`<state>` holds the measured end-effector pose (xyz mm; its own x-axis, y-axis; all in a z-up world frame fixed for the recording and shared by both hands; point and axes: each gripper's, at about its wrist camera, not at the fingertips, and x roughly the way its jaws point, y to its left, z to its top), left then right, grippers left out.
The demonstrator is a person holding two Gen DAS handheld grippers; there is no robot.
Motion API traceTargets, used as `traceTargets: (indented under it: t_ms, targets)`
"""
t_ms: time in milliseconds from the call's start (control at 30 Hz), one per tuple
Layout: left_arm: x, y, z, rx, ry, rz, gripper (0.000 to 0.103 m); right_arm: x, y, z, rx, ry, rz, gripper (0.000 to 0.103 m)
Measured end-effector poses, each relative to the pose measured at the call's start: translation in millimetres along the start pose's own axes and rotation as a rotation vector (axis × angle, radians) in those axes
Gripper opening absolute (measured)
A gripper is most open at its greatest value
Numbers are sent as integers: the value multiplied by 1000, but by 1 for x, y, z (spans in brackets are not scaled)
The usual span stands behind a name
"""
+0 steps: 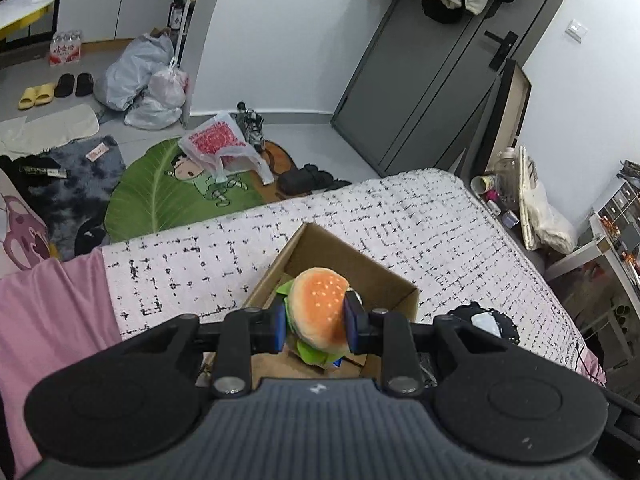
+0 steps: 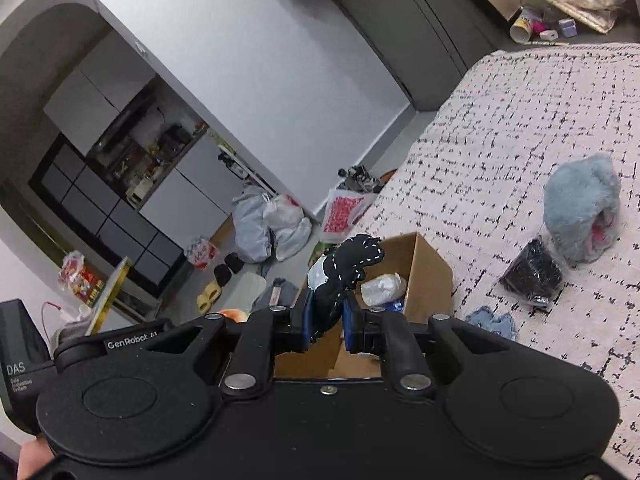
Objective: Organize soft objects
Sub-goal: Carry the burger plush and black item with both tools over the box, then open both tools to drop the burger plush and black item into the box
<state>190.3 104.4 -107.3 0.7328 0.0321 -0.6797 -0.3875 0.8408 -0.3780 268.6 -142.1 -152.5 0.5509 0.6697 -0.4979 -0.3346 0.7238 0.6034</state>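
Note:
My left gripper (image 1: 315, 324) is shut on a plush hamburger (image 1: 318, 308), held just above an open cardboard box (image 1: 362, 272) on the bed. At the right edge of that view a black soft toy (image 1: 484, 322) shows behind the gripper body. My right gripper (image 2: 325, 320) is shut on that black stitched soft toy (image 2: 350, 266), over the near left edge of the same cardboard box (image 2: 426, 280). Inside the box lies a white wrapped item (image 2: 382, 289). On the bed to the right sit a grey-blue fluffy toy (image 2: 582, 208), a black bagged item (image 2: 530, 274) and a small blue knitted piece (image 2: 492, 322).
The bed has a white cover with black dashes (image 1: 420, 216) and a pink sheet (image 1: 52, 320) at the left. The floor beyond holds a green leaf rug (image 1: 160, 196), plastic bags (image 1: 148, 80), slippers (image 1: 36, 96) and a grey door (image 1: 432, 80). A cluttered side table (image 2: 560, 4) stands past the bed.

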Motion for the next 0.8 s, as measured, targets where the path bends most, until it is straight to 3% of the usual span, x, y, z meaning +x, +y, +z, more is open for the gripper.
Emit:
traceTargets:
  t_ms: [633,733,800]
  targets:
    - [81,-17,25,22,80,6,29,37,-9,0,-24,52,-42,15]
    - [94,-18,29,30,96,22,31,43,-9,1,-38,54,-48,15]
    - [98,-18,31,41,104,19,39,49,-8,1,-54,54,-60,15]
